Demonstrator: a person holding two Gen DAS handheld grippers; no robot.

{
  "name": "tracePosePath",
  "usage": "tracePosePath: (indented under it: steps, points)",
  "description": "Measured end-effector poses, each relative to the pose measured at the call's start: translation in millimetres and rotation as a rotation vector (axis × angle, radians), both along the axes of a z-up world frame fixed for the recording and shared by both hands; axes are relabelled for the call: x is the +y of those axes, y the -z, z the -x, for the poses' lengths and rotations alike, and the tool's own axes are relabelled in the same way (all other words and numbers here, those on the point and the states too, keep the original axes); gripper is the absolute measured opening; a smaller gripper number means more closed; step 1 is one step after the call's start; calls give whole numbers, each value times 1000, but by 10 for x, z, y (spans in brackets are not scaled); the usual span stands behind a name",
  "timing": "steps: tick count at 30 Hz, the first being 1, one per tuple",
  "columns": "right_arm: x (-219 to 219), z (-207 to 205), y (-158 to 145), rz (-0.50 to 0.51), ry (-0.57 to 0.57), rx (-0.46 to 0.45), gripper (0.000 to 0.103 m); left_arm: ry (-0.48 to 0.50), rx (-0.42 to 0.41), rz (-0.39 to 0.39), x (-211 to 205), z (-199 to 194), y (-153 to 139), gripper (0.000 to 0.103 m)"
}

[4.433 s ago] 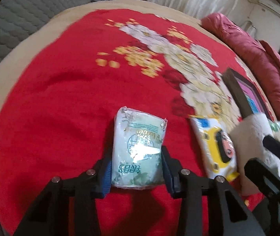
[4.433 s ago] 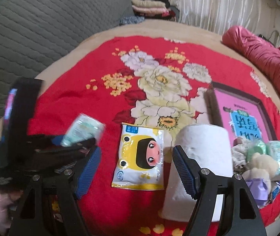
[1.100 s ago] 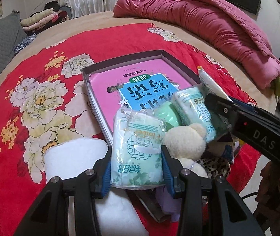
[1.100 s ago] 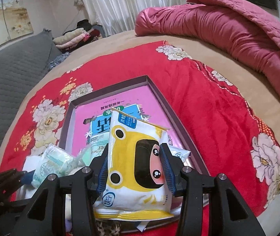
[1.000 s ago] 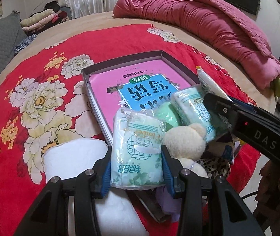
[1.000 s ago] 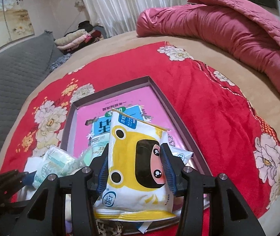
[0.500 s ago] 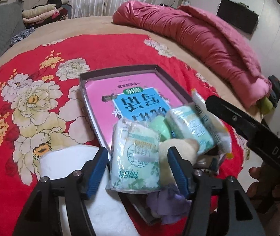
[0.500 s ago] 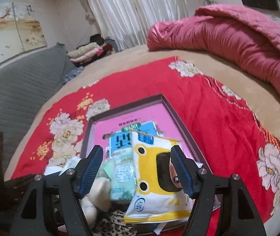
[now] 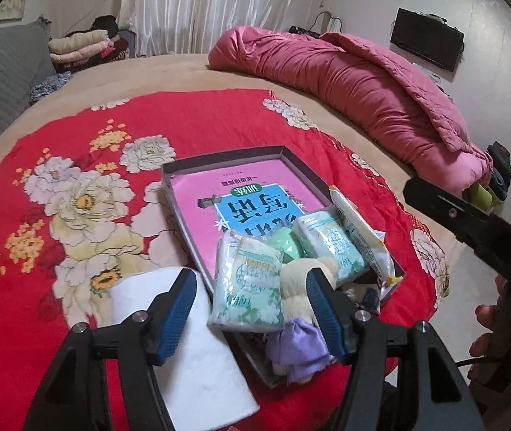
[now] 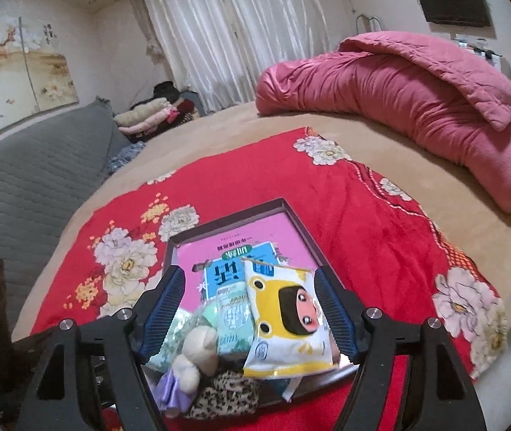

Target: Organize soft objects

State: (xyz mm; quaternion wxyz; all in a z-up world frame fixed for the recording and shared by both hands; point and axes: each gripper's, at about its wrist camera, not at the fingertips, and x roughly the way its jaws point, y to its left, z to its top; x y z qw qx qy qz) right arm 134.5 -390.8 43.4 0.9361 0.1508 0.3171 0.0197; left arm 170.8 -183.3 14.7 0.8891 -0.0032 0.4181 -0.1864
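A dark shallow box (image 9: 183, 212) with a pink lining lies on the red floral blanket. In its near end sit a green tissue pack (image 9: 250, 283), a second tissue pack (image 9: 330, 244), a small plush bear (image 9: 300, 280) in a purple dress, and a yellow wet-wipe pack (image 10: 286, 318). My left gripper (image 9: 251, 314) is open and empty just above the green pack. My right gripper (image 10: 248, 314) is open and empty above the yellow pack. A white paper roll (image 9: 187, 344) lies on the blanket left of the box.
A rolled pink quilt (image 9: 356, 82) lies along the far right of the bed. A leopard-print cloth (image 10: 226, 395) sits at the box's near edge. Folded clothes (image 9: 79, 46) are stacked at the back, beside a grey quilted headboard (image 10: 22, 186).
Both grippers opened and let go: the green tissue pack and the yellow wipe pack now rest in the box. Both grippers have pulled back and up from the box.
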Motion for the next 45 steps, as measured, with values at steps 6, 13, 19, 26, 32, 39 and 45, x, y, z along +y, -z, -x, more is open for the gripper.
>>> tracePosePath:
  steps: [6, 13, 19, 26, 32, 39, 45]
  points:
    - [231, 330, -148, 54, 62, 1, 76, -62, -28, 9, 229, 258, -149, 64]
    - [602, 700, -214, 101, 22, 6, 76, -112, -48, 2, 526, 612, -237, 64]
    - [712, 960, -134, 94, 60, 70, 76, -122, -25, -10, 695, 861, -170, 64]
    - [986, 1226, -106, 169, -2, 84, 76, -141, -9, -5, 798, 1015, -152, 64]
    - [1150, 1430, -121, 199, -31, 73, 76, -144, -14, 0, 828, 1145, -188, 64]
    - [1200, 1539, -96, 206, -30, 91, 76, -139, -22, -26, 797, 1315, -183, 64]
    - [1158, 1625, -92, 200, -23, 98, 76, -139, -29, -48, 811, 1422, -191, 64]
